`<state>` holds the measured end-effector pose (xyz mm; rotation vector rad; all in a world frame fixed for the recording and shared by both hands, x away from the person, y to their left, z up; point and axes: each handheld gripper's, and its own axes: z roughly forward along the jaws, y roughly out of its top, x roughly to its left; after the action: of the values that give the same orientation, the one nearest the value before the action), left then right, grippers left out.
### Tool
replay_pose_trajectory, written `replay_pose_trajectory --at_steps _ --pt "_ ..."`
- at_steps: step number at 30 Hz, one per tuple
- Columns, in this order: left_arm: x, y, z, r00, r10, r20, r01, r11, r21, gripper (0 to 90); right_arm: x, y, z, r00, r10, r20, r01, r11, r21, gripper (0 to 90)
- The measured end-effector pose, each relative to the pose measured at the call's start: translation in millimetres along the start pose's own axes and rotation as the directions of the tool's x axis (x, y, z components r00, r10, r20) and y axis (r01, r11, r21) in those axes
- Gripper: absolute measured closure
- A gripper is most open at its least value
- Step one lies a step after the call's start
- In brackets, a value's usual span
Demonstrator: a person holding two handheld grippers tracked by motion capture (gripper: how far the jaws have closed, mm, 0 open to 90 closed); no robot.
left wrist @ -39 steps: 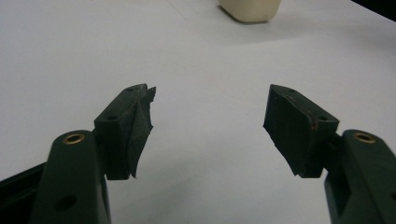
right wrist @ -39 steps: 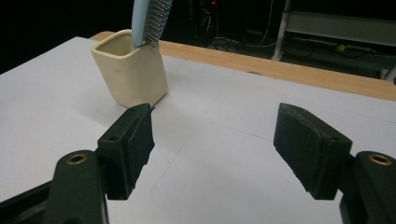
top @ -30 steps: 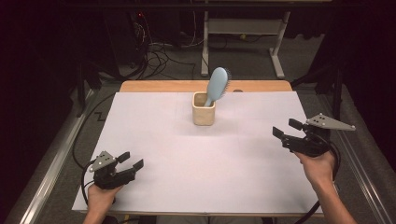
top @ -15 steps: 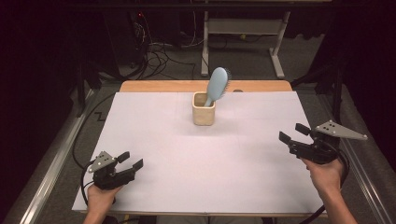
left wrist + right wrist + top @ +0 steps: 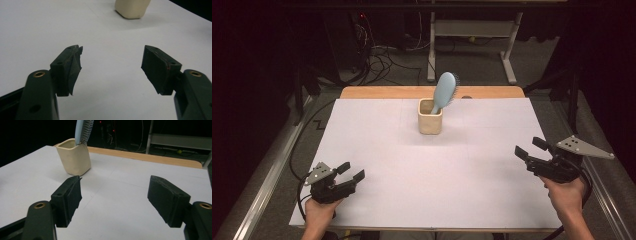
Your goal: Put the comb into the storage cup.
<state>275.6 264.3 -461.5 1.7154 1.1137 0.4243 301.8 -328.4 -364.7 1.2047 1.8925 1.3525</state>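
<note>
Centrally, toward table's (image 5: 377, 150) far edge, cup (image 5: 430, 116) stood with hairbrush (image 5: 445, 91) leaning inside. Left gripper (image 5: 352, 171) and right gripper (image 5: 529, 148) hovered near corners, jaws apart, empty.

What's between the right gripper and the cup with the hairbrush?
Only bare white table cover, seen in the high view, separates the right gripper from the cup holding the hairbrush.

Dark room; grey floor (image 5: 472, 55) strewn with cables (image 5: 384, 57), a white desk frame (image 5: 472, 35) behind
</note>
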Motion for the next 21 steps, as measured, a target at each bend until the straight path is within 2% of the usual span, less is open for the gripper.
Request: replay_pose_trajectory --at_steps 4,11,21 --pt "0.6 -0.1 -0.1 1.0 -0.003 0.002 0.003 1.0 -0.003 33.6 0.7 -3.6 -3.7 0.9999 0.009 -0.005 -0.009 1.0 -0.007 27.7" --pt "-0.2 -0.2 -0.6 0.9998 0.008 -0.018 -0.008 0.9999 -0.008 32.3 0.2 -10.2 -7.9 0.9998 0.018 -0.004 -0.018 1.0 -0.011 27.5" --pt "-0.2 0.2 -0.5 1.0 0.006 -0.005 -0.006 0.9999 -0.013 31.2 -0.3 -22.2 -15.4 0.9991 0.043 -0.007 -0.043 0.999 -0.026 27.5"
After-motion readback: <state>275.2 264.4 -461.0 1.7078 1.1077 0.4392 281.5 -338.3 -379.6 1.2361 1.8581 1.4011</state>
